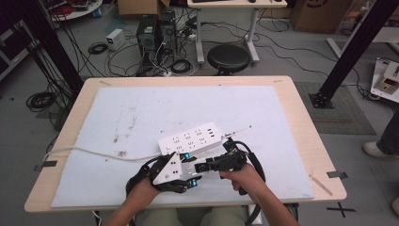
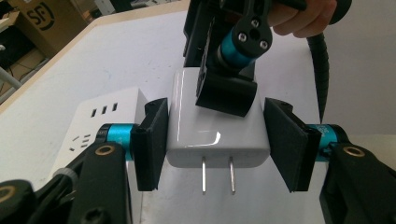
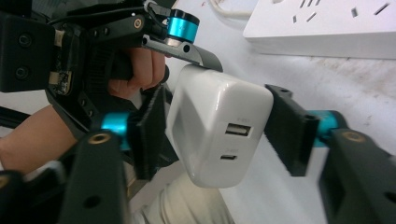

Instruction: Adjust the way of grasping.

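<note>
White foam sheet (image 1: 141,117) covers the tabletop, and on it lies the white power strip (image 1: 190,138), my landmark, its cord (image 1: 94,153) trailing off toward the table's left edge. I have both tools bunched just on the near side of the strip. The left gripper (image 2: 215,142) has its pads clamped on two opposite flanks of the white adapter (image 2: 205,130), which is held off the sheet, near the strip but apart from it. The right gripper (image 3: 215,130) grips the same block across its other pair of faces, both pads against it as far as I can read them. I judge this a hand-over or regrasp ahead of plugging in. Next, one tool must let go while the other keeps firm, then the two prongs (image 2: 204,175) need turning to face the strip's sockets. In the high view the adapter sits under the tools and is hard to pick out. The gripper views cut the strip off, and the print above the USB port (image 3: 237,129) is too blurred to read.
</note>
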Available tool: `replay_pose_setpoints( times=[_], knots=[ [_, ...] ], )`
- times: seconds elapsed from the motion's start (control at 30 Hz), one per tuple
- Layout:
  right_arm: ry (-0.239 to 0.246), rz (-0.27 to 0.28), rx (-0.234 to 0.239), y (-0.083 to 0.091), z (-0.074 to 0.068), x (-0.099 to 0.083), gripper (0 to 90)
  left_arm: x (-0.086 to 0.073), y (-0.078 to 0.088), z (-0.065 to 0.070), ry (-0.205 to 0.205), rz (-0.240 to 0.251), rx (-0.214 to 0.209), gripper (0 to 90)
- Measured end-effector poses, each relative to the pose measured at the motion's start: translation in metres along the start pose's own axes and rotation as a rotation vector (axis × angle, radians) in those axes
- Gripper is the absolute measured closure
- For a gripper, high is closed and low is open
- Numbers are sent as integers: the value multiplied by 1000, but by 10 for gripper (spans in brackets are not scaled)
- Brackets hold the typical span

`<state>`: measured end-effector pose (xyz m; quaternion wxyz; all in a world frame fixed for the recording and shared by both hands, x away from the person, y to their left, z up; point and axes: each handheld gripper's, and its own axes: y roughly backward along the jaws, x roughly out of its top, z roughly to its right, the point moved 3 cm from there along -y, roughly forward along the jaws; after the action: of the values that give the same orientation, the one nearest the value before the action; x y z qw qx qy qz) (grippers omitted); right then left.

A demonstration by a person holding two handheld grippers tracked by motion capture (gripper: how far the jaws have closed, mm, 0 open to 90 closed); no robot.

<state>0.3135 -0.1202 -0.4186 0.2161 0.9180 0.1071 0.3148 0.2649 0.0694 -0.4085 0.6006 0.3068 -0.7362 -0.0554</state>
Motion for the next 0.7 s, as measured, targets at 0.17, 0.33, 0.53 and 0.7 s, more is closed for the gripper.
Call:
replay_pose_setpoints(
  times=[0.17, 0.33, 0.53, 0.7],
  knots=[
    [-16, 26, 24, 4, 2, 1, 586, -1, 0, 1, -9, -14, 13, 424],
    [-14, 10, 17, 4, 2, 1, 620, -2, -5, 2, 8, -42, 6, 412],
    [9, 32, -27, 9, 4, 1, 639, -5, 1, -4, 89, -31, 32, 324],
    [48, 52, -96, 19, 3, 4, 640, -14, 17, -14, 156, -20, 69, 310]
  ],
)
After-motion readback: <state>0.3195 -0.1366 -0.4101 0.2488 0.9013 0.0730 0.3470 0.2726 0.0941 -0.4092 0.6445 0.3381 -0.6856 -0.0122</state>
